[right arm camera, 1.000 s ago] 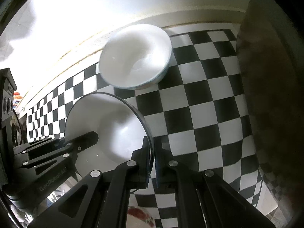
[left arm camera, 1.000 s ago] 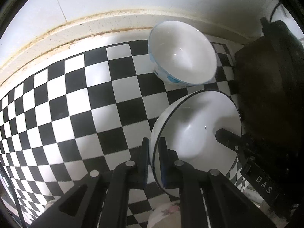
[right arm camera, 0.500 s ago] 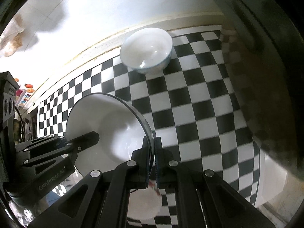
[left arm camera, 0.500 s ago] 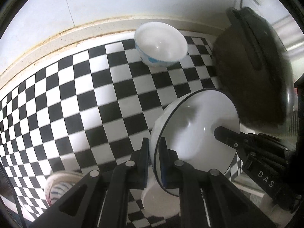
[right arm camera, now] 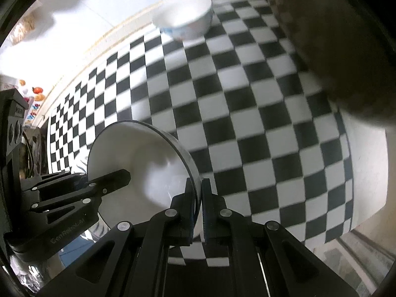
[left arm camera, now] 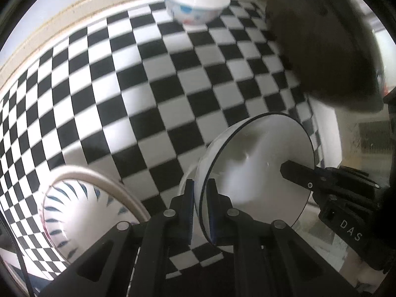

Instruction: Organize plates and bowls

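white letters "das" stand on the black body of the right gripper (left arm camera: pixel 287 170), seen at the lower right of the left wrist view, beside the black-rimmed bowl (left arm camera: pixel 257 173). grey lettering reading roughly "genrobot.ai" stands on the body of the left gripper (right arm camera: pixel 123 174), left of that bowl in the right wrist view; partly blurred.

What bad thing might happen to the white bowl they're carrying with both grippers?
The white bowl is pinched only at its thin rim by the left gripper and right gripper, so it might slip and drop onto the checkered cloth. It hangs close above the striped bowl and could chip it. The dark pot nearby could get bumped.
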### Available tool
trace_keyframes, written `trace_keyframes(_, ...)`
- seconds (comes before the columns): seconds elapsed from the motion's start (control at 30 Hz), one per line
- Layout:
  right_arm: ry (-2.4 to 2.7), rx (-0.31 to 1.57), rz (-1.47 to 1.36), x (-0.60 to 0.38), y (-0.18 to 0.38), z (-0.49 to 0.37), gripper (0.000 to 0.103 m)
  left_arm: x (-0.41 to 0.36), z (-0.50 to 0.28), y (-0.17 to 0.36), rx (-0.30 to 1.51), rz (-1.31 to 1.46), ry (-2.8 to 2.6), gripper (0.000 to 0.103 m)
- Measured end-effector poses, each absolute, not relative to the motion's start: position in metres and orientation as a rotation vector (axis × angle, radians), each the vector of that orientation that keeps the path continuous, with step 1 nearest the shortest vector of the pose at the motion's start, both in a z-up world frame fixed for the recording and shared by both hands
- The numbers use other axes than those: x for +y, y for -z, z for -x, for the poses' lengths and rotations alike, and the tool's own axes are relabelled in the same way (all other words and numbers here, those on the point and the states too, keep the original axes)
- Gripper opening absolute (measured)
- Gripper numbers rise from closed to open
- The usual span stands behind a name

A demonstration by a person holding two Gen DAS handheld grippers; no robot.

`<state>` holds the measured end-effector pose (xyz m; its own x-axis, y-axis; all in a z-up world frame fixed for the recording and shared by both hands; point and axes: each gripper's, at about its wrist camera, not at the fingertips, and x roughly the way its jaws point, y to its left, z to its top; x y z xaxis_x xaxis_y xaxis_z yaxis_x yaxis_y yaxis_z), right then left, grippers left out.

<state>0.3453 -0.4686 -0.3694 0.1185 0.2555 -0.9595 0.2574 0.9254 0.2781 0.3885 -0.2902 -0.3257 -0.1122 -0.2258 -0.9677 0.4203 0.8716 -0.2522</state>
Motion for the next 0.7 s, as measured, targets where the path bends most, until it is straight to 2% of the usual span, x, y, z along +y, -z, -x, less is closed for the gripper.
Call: trace_keyframes(0.7,0.013,1.573,-0.406,-0.453,0.411,-0.326,0.008,-0.293,-0.363,0.36,1.646,-0.241,0.534,0.008)
